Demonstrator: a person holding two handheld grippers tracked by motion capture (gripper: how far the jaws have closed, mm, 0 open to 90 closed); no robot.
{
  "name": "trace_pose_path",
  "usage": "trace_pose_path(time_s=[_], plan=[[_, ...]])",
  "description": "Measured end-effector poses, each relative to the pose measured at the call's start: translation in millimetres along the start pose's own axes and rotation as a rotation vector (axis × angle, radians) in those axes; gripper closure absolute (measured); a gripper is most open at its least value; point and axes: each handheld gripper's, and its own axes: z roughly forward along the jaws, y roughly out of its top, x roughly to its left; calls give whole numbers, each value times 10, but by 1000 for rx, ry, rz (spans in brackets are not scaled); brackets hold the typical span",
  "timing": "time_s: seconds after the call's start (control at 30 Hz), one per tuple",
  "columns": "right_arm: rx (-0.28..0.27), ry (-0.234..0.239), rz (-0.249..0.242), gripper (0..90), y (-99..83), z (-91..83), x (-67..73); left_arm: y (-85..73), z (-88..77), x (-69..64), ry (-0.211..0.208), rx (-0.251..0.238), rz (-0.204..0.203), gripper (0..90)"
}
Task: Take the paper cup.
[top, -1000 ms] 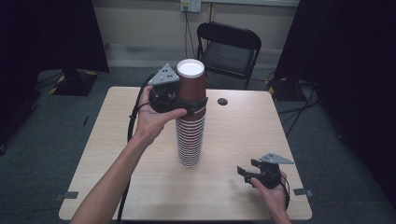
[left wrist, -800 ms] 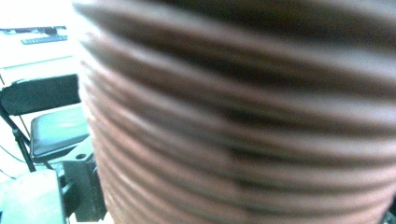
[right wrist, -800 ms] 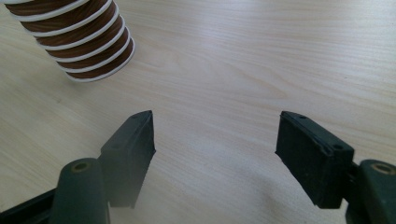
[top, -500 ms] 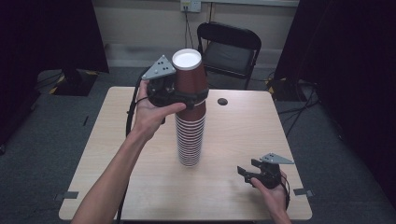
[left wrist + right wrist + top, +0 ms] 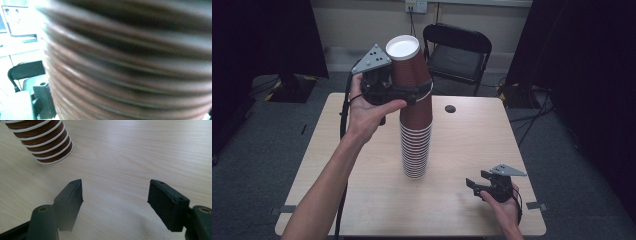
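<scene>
A tall stack of brown paper cups [image 5: 416, 145] stands upside down at the middle of the wooden table [image 5: 492, 140]. My left gripper [image 5: 417, 93] is shut on the top cup [image 5: 409, 65], which is raised and tilted to the left, white base up. Its lower rim still overlaps the stack's top. In the left gripper view, blurred brown cup walls [image 5: 125, 62] are very close. My right gripper [image 5: 475, 184] rests open near the front right of the table. Its jaws [image 5: 115, 195] hold nothing, and the stack's foot [image 5: 45, 140] is off to their left.
A black folding chair [image 5: 457, 50] stands behind the table. A small dark round object [image 5: 450, 108] lies on the tabletop at the back, right of the stack. Dark curtains hang at both sides. A cable trails from the left gripper down the table's left.
The left gripper has lifted the top cup up off the stack and tipped it to the left. The right gripper has stayed where it was.
</scene>
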Motion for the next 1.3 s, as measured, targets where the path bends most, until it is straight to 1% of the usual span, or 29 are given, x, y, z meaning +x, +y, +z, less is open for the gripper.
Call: trace_pose_path(time_s=[0.03,0.07,0.13,0.17,0.3,0.33,0.37,0.4,0.43,0.53,0.7,0.77,0.9,0.93,0.97,1.0,1.03,1.1,1.17,1.3], plan=[[0,0,0,277,0,0,0,0,0,0,0,0,0,110],[-2,0,-2,277,0,-2,1,3,-37,17,-5,-7,-7,110],[-3,0,-2,276,0,-3,2,8,-60,26,-1,-11,-12,110],[0,0,0,277,-1,-1,0,15,-97,41,2,-10,-11,110],[-1,0,-2,277,0,0,3,9,-151,64,2,-9,-18,110],[1,0,-1,277,0,2,5,-8,-192,83,5,-18,-28,110],[1,0,0,277,0,4,6,-20,-221,96,19,-23,-24,110],[1,0,0,277,0,4,6,-20,-221,96,19,-23,-24,110],[2,0,0,277,0,4,8,-29,-246,106,30,-31,-34,110],[0,-6,1,278,1,0,7,-59,-318,154,29,-22,-36,110],[1,-7,1,278,0,6,7,-82,-375,198,34,-18,-47,110],[2,-4,0,278,1,7,14,-98,-411,223,28,-26,-59,110],[1,-3,-5,278,2,9,19,-147,-481,264,36,-22,-82,110],[1,-3,-3,278,0,7,19,-168,-519,286,22,-16,-84,110],[1,-3,-3,278,0,7,19,-168,-519,286,22,-16,-84,110],[2,-5,-5,278,0,6,19,-187,-549,291,26,-20,-88,110],[1,-5,-5,278,0,6,20,-207,-575,300,35,-14,-83,110],[3,-6,-7,278,1,6,21,-248,-618,317,46,-16,-94,110],[4,-4,-5,278,-1,12,21,-301,-669,335,69,-5,-91,110],[6,-2,-9,278,1,18,35,-369,-727,351,87,-6,-98,110]])
